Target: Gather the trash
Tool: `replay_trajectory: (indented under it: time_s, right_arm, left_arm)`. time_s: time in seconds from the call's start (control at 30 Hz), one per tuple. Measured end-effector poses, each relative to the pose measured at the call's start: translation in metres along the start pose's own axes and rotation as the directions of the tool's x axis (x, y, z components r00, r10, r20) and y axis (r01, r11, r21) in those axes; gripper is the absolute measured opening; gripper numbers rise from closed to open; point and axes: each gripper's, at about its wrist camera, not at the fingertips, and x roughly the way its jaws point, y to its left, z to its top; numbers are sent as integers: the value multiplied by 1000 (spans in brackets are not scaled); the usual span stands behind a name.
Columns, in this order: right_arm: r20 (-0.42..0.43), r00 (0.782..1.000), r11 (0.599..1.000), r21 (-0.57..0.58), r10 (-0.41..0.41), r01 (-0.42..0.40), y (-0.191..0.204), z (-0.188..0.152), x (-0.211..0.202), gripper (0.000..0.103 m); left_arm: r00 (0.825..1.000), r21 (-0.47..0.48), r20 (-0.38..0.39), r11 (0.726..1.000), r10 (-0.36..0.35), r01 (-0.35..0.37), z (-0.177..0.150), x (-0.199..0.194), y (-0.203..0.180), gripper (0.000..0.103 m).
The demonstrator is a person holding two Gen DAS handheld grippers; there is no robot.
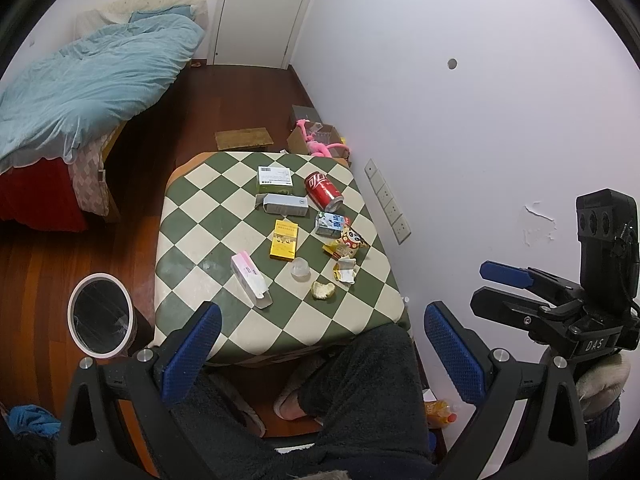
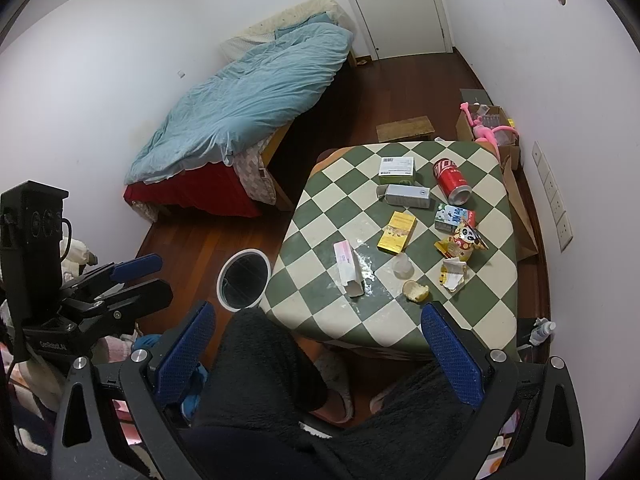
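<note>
Crowding the checkered table [image 1: 224,248] beside a bed [image 2: 248,100], trash lies beneath both released tools.

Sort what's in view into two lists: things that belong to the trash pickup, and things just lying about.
For the job:
red can
yellow box
pink box
grey box
milk carton
snack wrapper
torn wrapper
bread piece
plastic cup
trash bin

Lying about:
bed
pink toy
cardboard box
wooden stool
</note>
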Motion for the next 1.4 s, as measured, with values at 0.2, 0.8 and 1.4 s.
replay_trajectory:
  time_s: [0.2, 0.8, 1.4]
  right_arm:
    - [-1, 1000, 1000, -1, 1, -1, 1, 1, 1, 103]
    - [-1, 1000, 1000, -2, 1, -1, 2, 2, 4, 103]
    - [-5, 1000, 1000, -3, -2, 2, 6, 5, 6, 103]
  left_arm:
    - [1000, 1, 1, 1000, 0, 0, 1, 0, 0, 103]
    - [1000, -3, 0, 1000, 1, -1, 4, -1, -1, 103]
    - [1000, -4, -4, 1000, -1, 1, 2, 1, 0, 103]
